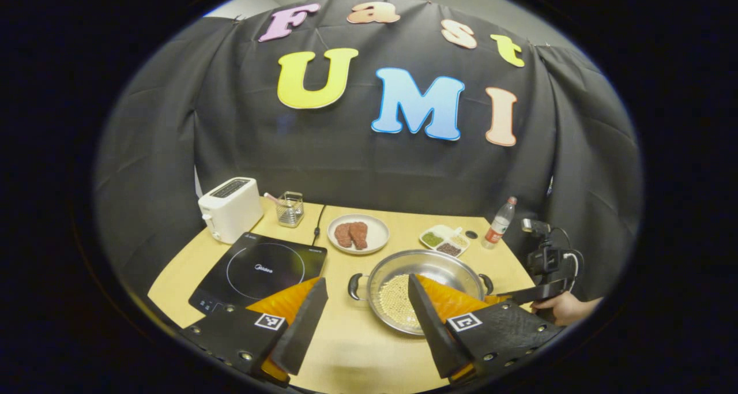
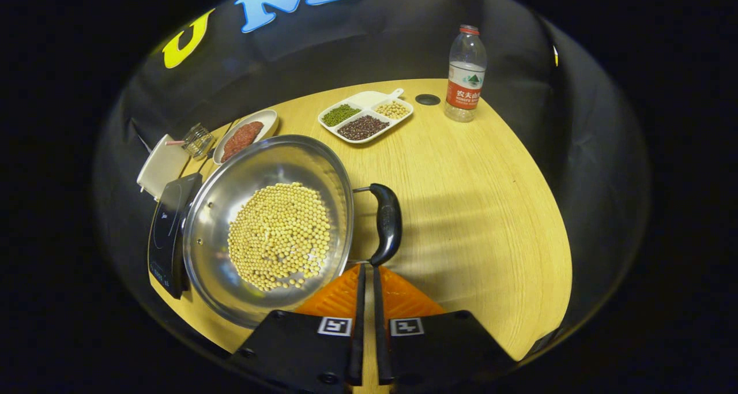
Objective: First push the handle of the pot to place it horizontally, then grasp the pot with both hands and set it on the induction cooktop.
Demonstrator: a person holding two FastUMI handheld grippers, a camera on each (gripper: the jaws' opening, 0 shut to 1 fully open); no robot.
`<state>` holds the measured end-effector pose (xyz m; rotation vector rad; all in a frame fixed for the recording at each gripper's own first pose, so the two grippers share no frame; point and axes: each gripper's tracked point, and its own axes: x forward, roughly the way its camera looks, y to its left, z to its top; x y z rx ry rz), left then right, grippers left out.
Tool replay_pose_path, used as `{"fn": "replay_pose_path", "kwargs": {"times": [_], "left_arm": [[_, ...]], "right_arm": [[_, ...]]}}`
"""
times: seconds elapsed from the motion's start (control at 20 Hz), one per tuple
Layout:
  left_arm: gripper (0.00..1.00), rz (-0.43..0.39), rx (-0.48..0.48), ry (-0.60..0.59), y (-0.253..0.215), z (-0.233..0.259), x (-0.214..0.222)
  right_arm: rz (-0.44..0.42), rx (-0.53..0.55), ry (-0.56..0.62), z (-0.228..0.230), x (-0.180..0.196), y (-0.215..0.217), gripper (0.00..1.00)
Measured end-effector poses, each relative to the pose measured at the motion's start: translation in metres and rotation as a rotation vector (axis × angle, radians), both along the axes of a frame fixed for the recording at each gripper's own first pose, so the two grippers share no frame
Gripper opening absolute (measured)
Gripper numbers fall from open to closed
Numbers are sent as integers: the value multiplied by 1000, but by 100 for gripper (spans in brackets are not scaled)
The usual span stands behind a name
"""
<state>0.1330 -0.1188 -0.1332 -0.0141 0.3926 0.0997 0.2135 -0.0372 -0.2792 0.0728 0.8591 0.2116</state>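
Note:
A steel pot (image 1: 432, 267) with a layer of yellow beans (image 1: 395, 299) sits on the wooden table, right of the black induction cooktop (image 1: 262, 267). My left gripper (image 1: 366, 280) is open, hovering near the pot's left handle (image 1: 354, 286), with its right finger over the pot's bowl. In the right gripper view, the pot (image 2: 230, 192) lies ahead to the left, with the cooktop (image 2: 167, 232) beyond it. My right gripper (image 2: 367, 267) is shut, its tips at the near end of the black handle (image 2: 387, 224). A hand holds that right gripper (image 1: 519, 294) by the pot's right side.
Along the back stand a white toaster (image 1: 230, 208), a glass holder (image 1: 290, 208), a plate of meat (image 1: 358, 234), a divided tray of beans (image 1: 445, 240) and a water bottle (image 1: 499, 223). The table's right edge runs close behind the right gripper.

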Motion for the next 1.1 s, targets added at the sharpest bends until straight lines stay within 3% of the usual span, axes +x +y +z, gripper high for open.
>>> {"fn": "replay_pose_path", "kwargs": {"times": [0.15, 0.2, 0.25, 0.3, 0.45, 0.7, 1.05, 1.1], "left_arm": [[84, -3, -12, 27, 14, -15, 16], [87, -4, -19, 44, 15, -23, 21], [84, -5, -26, 63, 18, -31, 28], [84, -7, -36, 83, 20, -38, 36], [86, -24, -85, 134, 25, -62, 62], [87, -89, -149, 243, 23, -109, 99], [84, -134, -179, 401, 23, -192, 133], [87, -139, -194, 415, 20, -202, 137]], "right_arm": [[-42, -6, -3, 5, 0, -16, 51], [-56, 6, -8, 9, 1, -20, 73], [-70, 20, -15, 13, 3, -23, 80], [-77, 41, -18, 19, 4, -24, 97], [-104, 59, -61, 41, 14, -28, 98], [-44, 72, -66, 58, 29, -11, 98], [-11, 67, -14, 27, 54, 1, 98], [-7, 65, -8, 23, 57, 2, 98]]}}
